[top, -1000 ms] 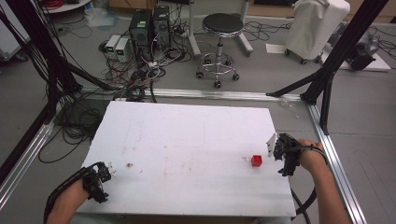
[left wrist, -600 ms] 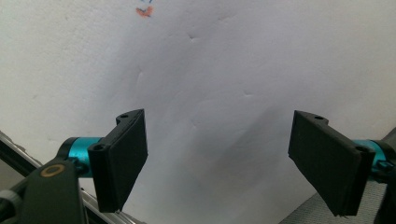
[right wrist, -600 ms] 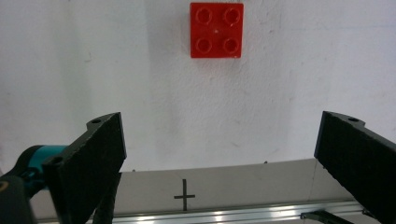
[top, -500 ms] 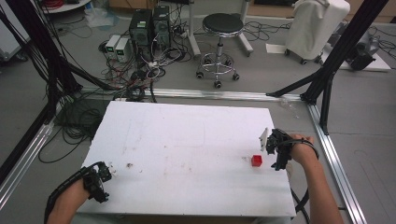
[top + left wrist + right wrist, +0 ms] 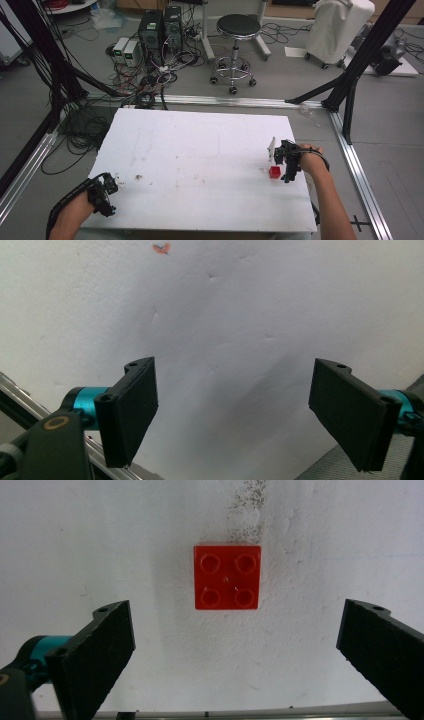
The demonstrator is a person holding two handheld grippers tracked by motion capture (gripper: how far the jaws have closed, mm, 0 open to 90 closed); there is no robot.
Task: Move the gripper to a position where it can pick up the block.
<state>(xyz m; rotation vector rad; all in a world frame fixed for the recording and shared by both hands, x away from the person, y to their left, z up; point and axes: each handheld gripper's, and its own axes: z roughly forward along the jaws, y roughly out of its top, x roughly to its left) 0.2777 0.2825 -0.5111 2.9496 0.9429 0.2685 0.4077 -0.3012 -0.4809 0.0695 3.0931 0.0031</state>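
Note:
A small red square brick (image 5: 274,172) with four studs lies flat on the white table (image 5: 200,155) near its right edge. In the right gripper view the brick (image 5: 227,577) sits just beyond and between the wide-open jaws, nothing touching it. My right gripper (image 5: 281,161) hovers right beside the brick, on its right side, and stands open (image 5: 240,645). My left gripper (image 5: 109,192) rests at the table's front left corner, open (image 5: 240,410), with bare table between its jaws.
A small dark speck (image 5: 138,176) and a red mark (image 5: 161,247) lie on the table near the left gripper. The aluminium frame rail (image 5: 357,170) runs along the right edge. A stool (image 5: 237,30), computers (image 5: 160,27) and cables stand on the floor beyond.
My right gripper has moved left and forward to the red brick, closing the gap to it. The left gripper has stayed in place.

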